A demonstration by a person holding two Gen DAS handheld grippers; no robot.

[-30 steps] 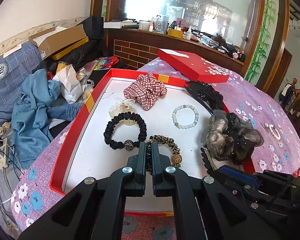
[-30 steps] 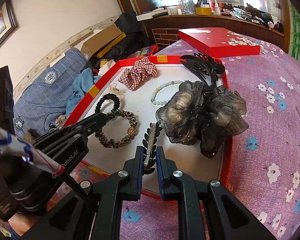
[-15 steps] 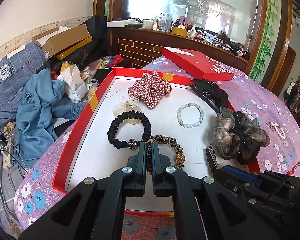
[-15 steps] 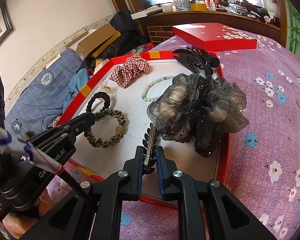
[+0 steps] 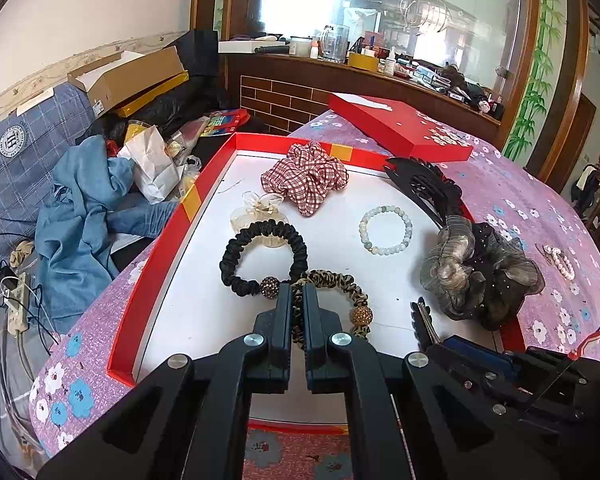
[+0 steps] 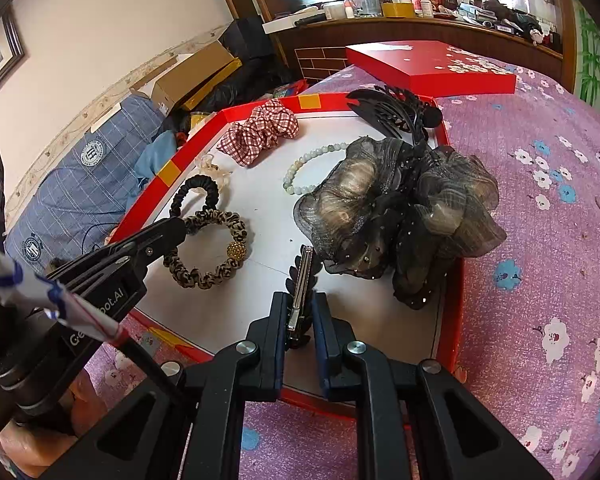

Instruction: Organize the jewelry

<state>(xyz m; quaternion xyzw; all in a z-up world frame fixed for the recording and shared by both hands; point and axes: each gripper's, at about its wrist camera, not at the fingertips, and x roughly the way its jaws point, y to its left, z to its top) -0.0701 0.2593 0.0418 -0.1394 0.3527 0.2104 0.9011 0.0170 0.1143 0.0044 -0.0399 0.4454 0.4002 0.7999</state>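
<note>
Little has changed over the last second: I see the views drift slightly, nothing in the red tray [image 5: 152, 300] shifts. My left tongs [image 5: 297, 312] stay clenched on the leopard hair tie [image 5: 340, 284] on the tray floor; right tongs [image 6: 302, 312] keep grasping the leaf hair clip [image 6: 304, 268] near the front edge. Judgement: both placements made, release pending.

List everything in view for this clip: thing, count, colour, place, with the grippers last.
tray: 1, red rim, white floor, on purple cloth
lid: 1, red, behind tray
checked scrunchie: 1, red-white, tray's far end
bead bracelet: 1, pale green, tray middle
black scrunchie: 1, black, tray left
leopard scrunchie: 1, tan-black, in left gripper
mesh bow: 1, grey-black, tray right
leaf clip: 1, black-silver, in right gripper
left gripper: shut on leopard scrunchie
right gripper: shut on leaf clip
</note>
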